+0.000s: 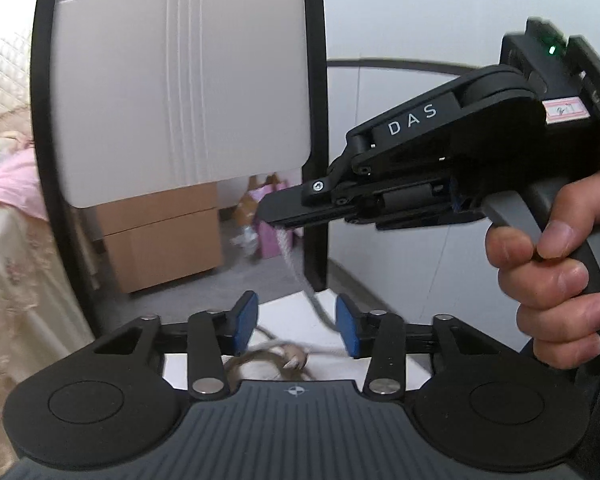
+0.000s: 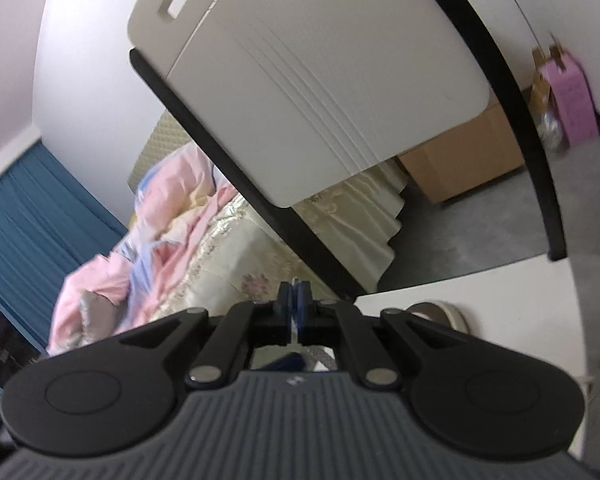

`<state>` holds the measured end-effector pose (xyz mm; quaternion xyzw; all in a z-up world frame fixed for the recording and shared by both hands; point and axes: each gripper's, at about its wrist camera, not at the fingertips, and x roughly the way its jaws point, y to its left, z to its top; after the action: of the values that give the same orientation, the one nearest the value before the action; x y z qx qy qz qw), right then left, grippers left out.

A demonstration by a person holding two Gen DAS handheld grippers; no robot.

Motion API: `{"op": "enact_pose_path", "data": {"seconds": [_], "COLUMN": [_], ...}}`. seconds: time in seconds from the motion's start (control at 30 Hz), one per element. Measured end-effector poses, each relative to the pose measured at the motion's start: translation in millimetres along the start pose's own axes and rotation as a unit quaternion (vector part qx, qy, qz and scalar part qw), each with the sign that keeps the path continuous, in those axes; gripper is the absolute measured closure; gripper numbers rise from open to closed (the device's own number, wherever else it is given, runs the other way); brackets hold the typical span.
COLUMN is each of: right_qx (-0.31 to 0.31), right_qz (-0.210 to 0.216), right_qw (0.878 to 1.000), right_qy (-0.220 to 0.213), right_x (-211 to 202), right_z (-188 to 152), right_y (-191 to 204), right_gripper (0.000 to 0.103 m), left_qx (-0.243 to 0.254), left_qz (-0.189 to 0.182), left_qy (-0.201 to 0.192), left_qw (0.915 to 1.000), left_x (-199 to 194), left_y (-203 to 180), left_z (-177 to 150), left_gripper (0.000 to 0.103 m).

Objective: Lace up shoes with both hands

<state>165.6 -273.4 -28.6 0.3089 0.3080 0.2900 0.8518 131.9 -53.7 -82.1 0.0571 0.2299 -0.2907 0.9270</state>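
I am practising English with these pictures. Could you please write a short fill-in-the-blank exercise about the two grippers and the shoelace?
1. The right gripper is shut on the white ____.
2. The left gripper has its blue pads ____.
3. The lace hangs down toward the ____ lying on the white table.

Missing words: lace; apart; shoe
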Motion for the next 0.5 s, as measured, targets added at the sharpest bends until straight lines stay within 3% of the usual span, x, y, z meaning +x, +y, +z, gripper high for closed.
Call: {"op": "enact_pose_path", "data": {"seconds": [0.1,0.2,0.27,0.37,0.5], "right_qx": [-0.008,-0.013,-0.014,0.013,0.078], "right_qz": [-0.003,0.003,0.003,0.01,0.015], "right_qw": [1.0,0.999,0.999,0.998,0.996], "right_qy": [0.015,0.034,0.045,0.055,0.034], "right_x": [8,17,24,30,24], "right_z": [-1,-5,-8,-12,-11], "right_y": [3,6,7,1,-19], "right_gripper": [0.1,0.1,0.1,0.097,0.095], "left_qx": [-0.022,-0.066,-0.075,-0.101,-0.139], "left_qz": [0.004,-0.002,0.0,-0.006,-0.007], "left_qy": [-0.016,-0.019,-0.016,-0.011,-0.004], "left_qw": [0.9996,0.9977,0.997,0.9948,0.9902], "left_x": [3,9,15,22,27], "left_y": [10,25,29,32,40], "left_z": [-5,-11,-14,-16,-20], "left_gripper": [0.063,0.076,0.101,0.101,0.101]}}
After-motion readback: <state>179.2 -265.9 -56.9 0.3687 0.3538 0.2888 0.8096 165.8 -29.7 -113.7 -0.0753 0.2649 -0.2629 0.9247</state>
